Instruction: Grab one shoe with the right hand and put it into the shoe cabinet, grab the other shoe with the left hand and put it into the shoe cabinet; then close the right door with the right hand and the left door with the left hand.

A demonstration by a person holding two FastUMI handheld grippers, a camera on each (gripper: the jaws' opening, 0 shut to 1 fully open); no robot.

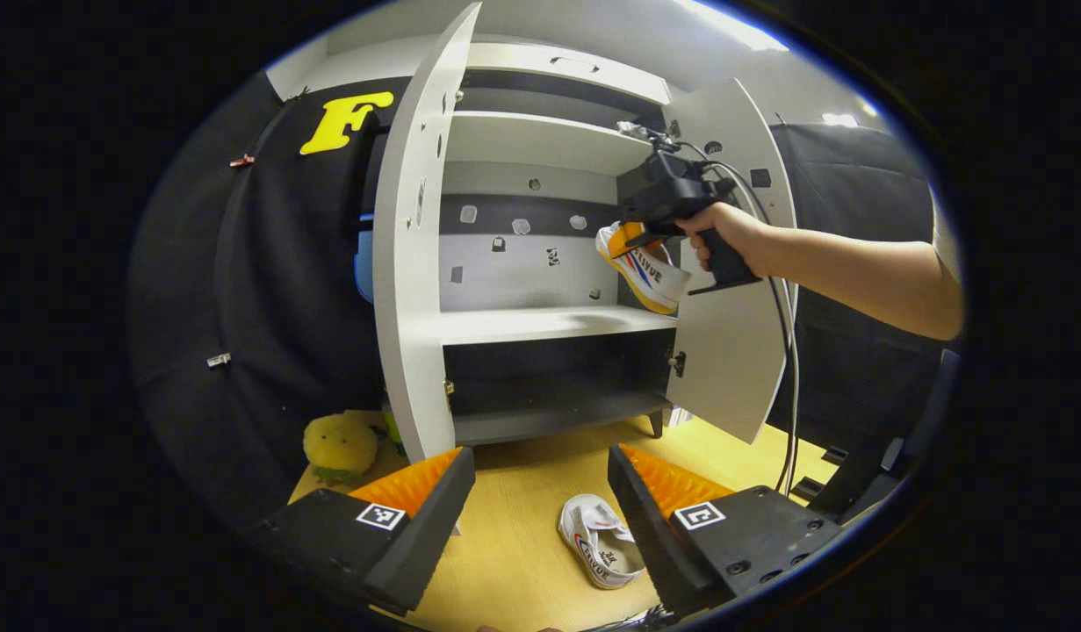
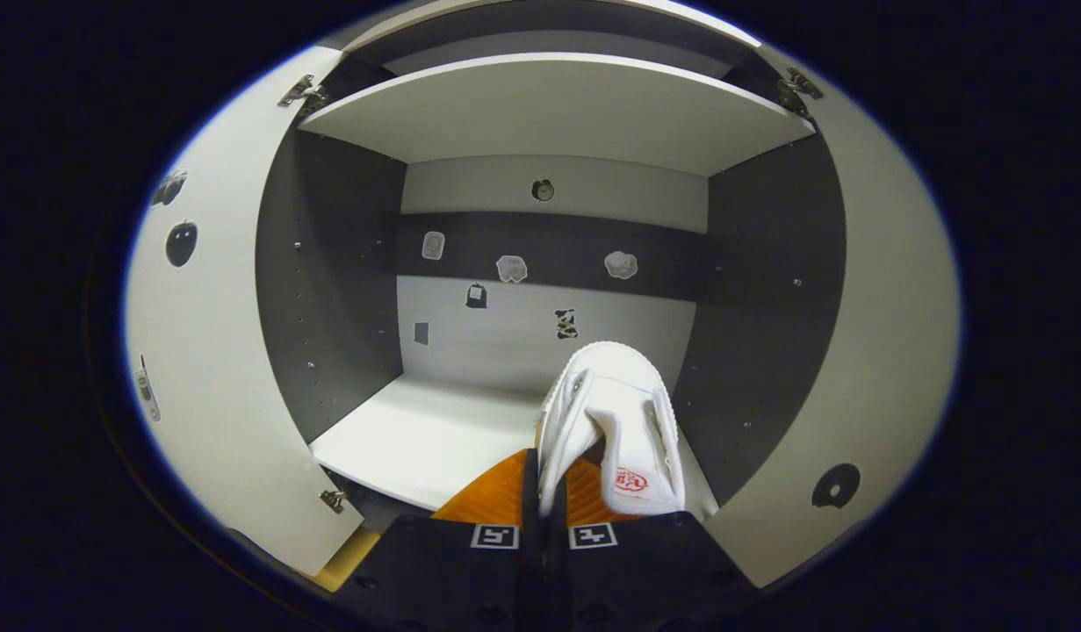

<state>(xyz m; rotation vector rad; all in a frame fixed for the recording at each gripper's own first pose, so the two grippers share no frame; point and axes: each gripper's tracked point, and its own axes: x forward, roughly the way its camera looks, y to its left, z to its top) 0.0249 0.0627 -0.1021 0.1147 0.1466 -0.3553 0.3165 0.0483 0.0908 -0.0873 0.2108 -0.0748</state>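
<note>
White canvas with a yellow sole marks the first shoe (image 2: 612, 421), pinched by its side wall between the pressed-together fingers of the right claw (image 2: 544, 491). In the left gripper view that claw (image 1: 638, 235) holds the shoe in the air at the right of the shoe cabinet (image 1: 540, 263), above the middle shelf (image 1: 549, 323) and just inside the opening. Both doors stand wide: the left door (image 1: 413, 263) and the right door (image 1: 733, 351).

So the step in hand looks like the first placement. The next move calls for carrying the shoe deeper and lower until its sole rests on the white shelf board (image 2: 417, 434), then spreading the fingers and backing out clear of the right door.

The other shoe (image 1: 600, 540) lies on the wooden floor (image 1: 522, 527) in front of the cabinet, close to the left claw (image 1: 540, 491), whose fingers are spread and grip nothing. A yellow plush toy (image 1: 340, 446) sits at the far left.
</note>
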